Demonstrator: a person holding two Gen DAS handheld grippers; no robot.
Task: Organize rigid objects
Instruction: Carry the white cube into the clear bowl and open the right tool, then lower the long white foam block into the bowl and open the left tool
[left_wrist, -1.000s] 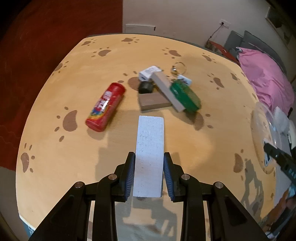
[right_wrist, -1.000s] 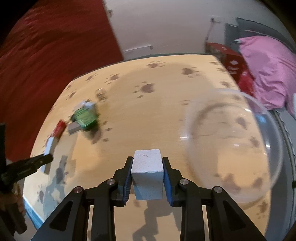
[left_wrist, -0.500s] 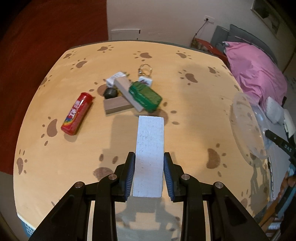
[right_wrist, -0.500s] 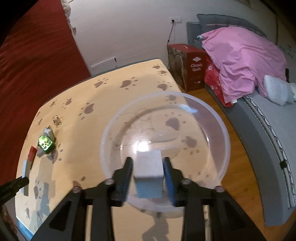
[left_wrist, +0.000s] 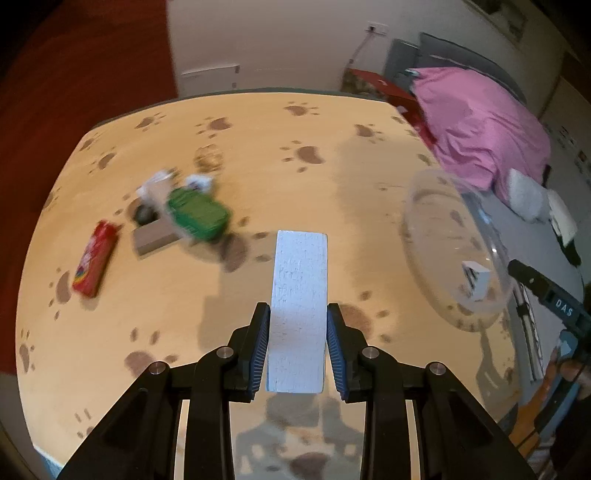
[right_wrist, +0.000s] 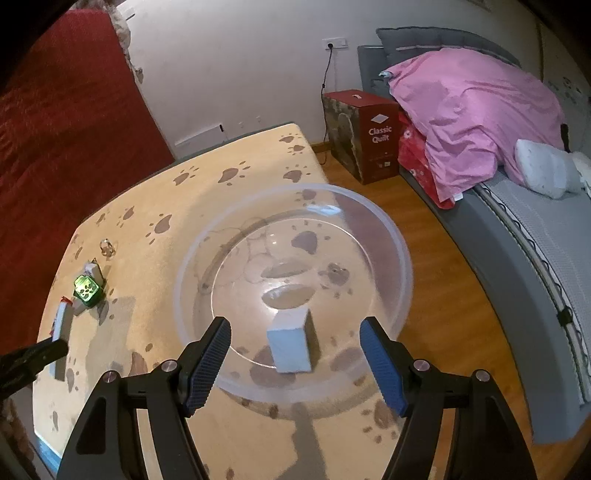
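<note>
My left gripper (left_wrist: 295, 347) is shut on a long white block (left_wrist: 299, 295), held above the table. A clear plastic bowl (right_wrist: 369, 221) stands at the table's right end. My right gripper (right_wrist: 295, 354) hangs over its near rim with the jaws opening; a small white cube (right_wrist: 290, 341) sits free on the bowl's floor between the pads, touched by neither. The same cube (left_wrist: 474, 278) shows inside the bowl (left_wrist: 417, 229) in the left wrist view. A red tube (left_wrist: 94, 260), a green case (left_wrist: 197, 212) and a brown block (left_wrist: 153, 240) lie in a blurred pile at the left.
The paw-print table (left_wrist: 332, 184) ends just behind the bowl, with wooden floor beyond. A key ring (right_wrist: 107, 245) and small white pieces lie by the green case (right_wrist: 86, 290). A bed with a pink duvet (right_wrist: 472, 122) and a red box (right_wrist: 369, 136) stand to the right.
My right gripper carried the white cube over the bowl and opened, leaving it inside. My left gripper moved right with the long block, the pile sliding left in its view.
</note>
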